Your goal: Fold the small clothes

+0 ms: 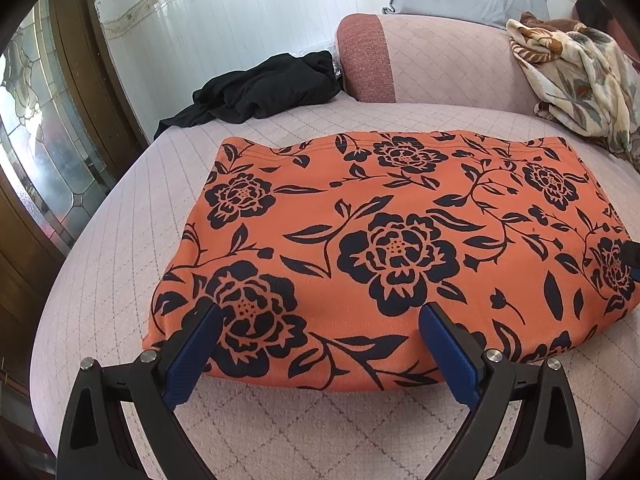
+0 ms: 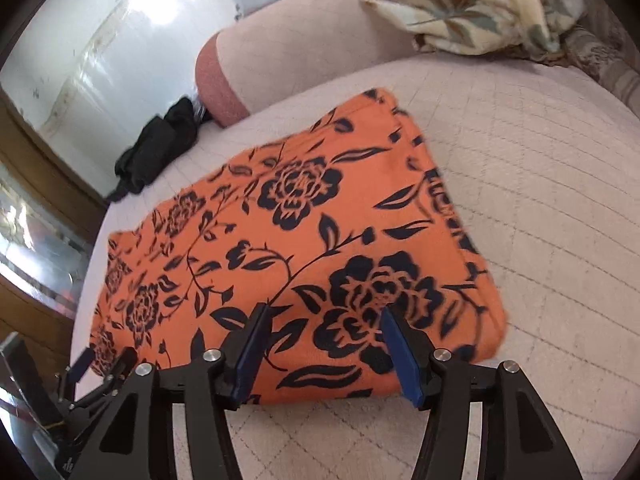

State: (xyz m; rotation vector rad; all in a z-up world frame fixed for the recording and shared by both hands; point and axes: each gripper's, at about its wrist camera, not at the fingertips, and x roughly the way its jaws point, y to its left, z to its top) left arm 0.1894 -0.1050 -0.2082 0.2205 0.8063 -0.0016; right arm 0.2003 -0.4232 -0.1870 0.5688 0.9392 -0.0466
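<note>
Currently an orange cloth [image 1: 384, 240] printed with dark flowers lies flat on a pale quilted bed [image 1: 100, 280], already folded into a rough rectangle. Its long axis runs left to right across the bed, with a hemmed edge on the far side and a soft folded edge on the near side.

Both grippers hang over that near edge, angled downward. The left gripper [image 1: 320, 312] is above the cloth's near-left part, its blue fingers [image 1: 192, 356] spread wide with nothing between them but the fabric below. The right gripper [image 2: 324, 316] is above the near-right part, close to the right corner, fingers [image 2: 400, 356] parted about halfway and gripping nothing. Whether any fingertip actually touches the fabric cannot be told.

Each hand is about equally near its own end of the near edge, so the next fold probably turns on that edge: either lifting it toward the far hem, or carrying one short end across to the other.

Elsewhere, a black garment [image 1: 264, 88] lies well apart at the far left, and a cream floral blanket [image 1: 576, 76] is heaped at the far right against a pink bolster [image 1: 440, 60].
</note>
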